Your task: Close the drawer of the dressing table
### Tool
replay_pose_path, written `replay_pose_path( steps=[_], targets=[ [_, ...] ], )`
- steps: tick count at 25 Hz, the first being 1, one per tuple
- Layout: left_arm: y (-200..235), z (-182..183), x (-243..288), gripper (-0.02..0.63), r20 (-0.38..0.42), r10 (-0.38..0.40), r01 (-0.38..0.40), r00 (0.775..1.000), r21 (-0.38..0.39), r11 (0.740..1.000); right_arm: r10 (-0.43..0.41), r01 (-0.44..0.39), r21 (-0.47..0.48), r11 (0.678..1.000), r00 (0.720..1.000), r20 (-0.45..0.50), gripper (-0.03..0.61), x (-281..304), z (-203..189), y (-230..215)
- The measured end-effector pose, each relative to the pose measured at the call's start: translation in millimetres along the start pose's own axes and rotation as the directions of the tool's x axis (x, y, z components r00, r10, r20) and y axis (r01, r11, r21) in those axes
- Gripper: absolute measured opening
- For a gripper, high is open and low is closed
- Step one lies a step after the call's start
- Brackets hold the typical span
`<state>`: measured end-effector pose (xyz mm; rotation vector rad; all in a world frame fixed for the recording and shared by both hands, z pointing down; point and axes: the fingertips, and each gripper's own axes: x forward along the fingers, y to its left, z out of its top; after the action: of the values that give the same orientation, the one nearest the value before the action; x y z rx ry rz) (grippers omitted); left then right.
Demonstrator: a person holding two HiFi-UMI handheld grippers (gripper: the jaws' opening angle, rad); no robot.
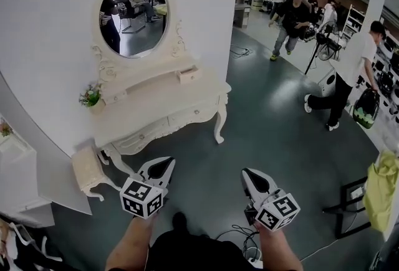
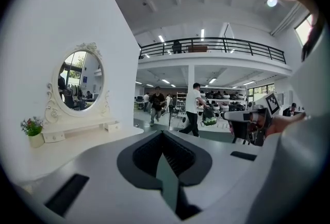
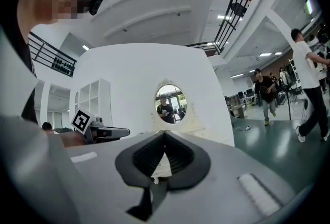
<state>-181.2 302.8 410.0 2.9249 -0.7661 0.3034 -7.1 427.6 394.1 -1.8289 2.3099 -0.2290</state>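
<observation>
The white dressing table point(image 1: 206, 94) with an oval mirror point(image 1: 134, 17) stands against the wall, a good step ahead of me. On its upper shelf, the small right-hand drawer point(image 1: 189, 74) sticks out a little. Both grippers hover over the dark floor in front of the table and touch nothing. My left gripper point(image 1: 167, 165) points at the table's left leg, its jaws shut and empty. My right gripper point(image 1: 247, 175) is shut and empty too, off to the table's right. The left gripper view has the table point(image 2: 77, 133) at its left; the right gripper view shows the mirror point(image 3: 170, 104) beyond the tips point(image 3: 165, 134).
A small white stool point(image 1: 87, 170) stands by the table's left end, and a potted plant point(image 1: 91, 98) sits on the table top. A white cabinet point(image 1: 15, 170) is at far left. Several people point(image 1: 290, 20) move about at the right. Cables point(image 1: 249, 245) lie near my feet.
</observation>
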Motion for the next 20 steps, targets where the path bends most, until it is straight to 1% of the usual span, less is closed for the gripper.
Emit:
replay_pose_path(
  steps=[5, 9, 14, 20],
  targets=[
    [1, 8, 19, 0.005, 0.016, -0.019, 0.018, 1.000, 0.010, 1.000, -0.017, 0.017, 0.002, 1.000, 1.000, -0.009, 0.011, 6, 1, -11],
    [13, 13, 39, 0.005, 0.027, -0.038, 0.038, 0.999, 0.008, 0.999, -0.027, 0.027, -0.002, 1.000, 1.000, -0.014, 0.012, 24, 4, -22],
    [40, 29, 67, 0.005, 0.042, -0.053, 0.052, 0.998, 0.024, 0.998, -0.037, 0.037, -0.008, 0.999, 0.999, -0.004, 0.014, 59, 10, -43],
    [87, 47, 106, 0.005, 0.047, -0.059, 0.057, 0.997, 0.034, 0.998, -0.030, 0.030, -0.007, 1.000, 0.999, -0.024, 0.019, 119, 14, -63]
  ],
)
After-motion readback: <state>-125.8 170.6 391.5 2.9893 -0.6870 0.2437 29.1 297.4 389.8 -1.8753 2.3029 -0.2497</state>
